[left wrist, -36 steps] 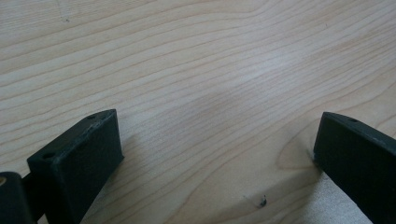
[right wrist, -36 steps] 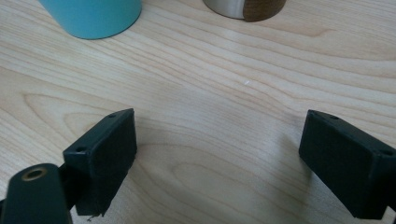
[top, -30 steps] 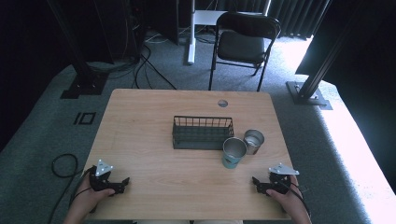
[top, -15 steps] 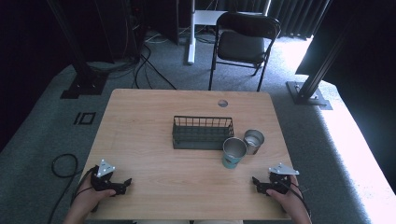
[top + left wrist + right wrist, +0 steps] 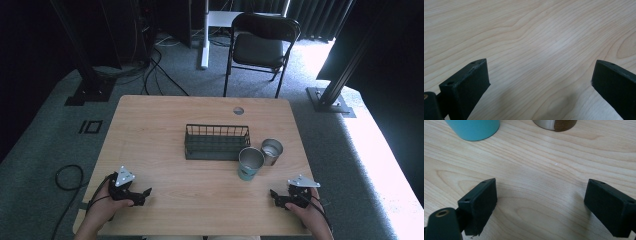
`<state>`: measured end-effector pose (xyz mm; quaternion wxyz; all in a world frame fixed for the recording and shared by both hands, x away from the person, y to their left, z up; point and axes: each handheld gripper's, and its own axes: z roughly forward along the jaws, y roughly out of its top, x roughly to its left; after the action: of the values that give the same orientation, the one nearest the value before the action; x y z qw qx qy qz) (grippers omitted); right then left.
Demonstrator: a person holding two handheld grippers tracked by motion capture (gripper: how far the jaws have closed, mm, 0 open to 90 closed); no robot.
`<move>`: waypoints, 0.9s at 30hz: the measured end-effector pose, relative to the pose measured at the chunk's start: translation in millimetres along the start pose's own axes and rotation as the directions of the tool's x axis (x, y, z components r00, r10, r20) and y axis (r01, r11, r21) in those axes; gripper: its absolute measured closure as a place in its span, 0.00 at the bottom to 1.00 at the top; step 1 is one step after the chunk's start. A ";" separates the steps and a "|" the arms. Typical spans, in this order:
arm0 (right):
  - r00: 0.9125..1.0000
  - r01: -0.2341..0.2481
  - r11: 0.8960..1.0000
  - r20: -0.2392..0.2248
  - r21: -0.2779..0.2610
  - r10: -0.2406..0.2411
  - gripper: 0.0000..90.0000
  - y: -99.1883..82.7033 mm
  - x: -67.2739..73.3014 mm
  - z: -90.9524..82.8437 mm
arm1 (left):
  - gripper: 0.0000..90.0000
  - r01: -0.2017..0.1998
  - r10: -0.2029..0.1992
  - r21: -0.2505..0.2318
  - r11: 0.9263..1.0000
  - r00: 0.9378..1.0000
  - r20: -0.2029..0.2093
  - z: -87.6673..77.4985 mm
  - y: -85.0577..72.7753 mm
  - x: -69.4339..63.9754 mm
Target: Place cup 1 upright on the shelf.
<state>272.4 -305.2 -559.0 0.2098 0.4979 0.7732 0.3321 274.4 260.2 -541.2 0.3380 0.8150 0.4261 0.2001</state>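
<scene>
High view: two cups, teal cup [image 5: 250, 163] touching steel cup [image 5: 272, 151], at 4 o'clock of one wire basket [image 5: 217, 142]. Left gripper [image 5: 145, 192] at table's 7, right gripper [image 5: 274, 194] at 5, both low on wood.
Left gripper view: jaws spread, empty, bare table [image 5: 536, 37].
Right gripper view: jaws spread, empty; both cups cut off at 12.

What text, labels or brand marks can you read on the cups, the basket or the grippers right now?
None can be read: the teal cup, steel cup, wire basket, left gripper and right gripper show no legible writing.
</scene>
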 end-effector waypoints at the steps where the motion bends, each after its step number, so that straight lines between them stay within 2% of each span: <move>1: 1.000 0.000 1.000 0.000 0.000 0.000 0.12 0.0 0.0 0.0 | 0.02 -0.005 0.005 -0.002 1.000 1.000 0.005 1.5 1.1 -1.6; 3: 1.000 0.000 1.000 0.000 0.000 0.000 0.12 0.0 0.0 0.0 | 0.08 -0.007 0.007 -0.006 1.000 1.000 0.010 4.4 3.4 -3.9; 12: 1.000 0.000 1.000 0.000 0.000 0.000 0.12 0.0 0.0 0.0 | 0.08 -0.033 0.033 -0.019 0.999 0.999 0.018 11.0 14.3 -12.8; 27: 1.000 0.000 1.000 0.000 0.000 0.000 0.12 0.0 -0.1 0.0 | 0.07 -0.077 0.081 -0.056 0.995 0.994 0.079 19.4 32.1 -32.9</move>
<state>272.4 -305.2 -559.0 0.2098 0.4977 0.7733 0.3322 285.9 212.4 -532.7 0.3683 0.8294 0.3741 0.1912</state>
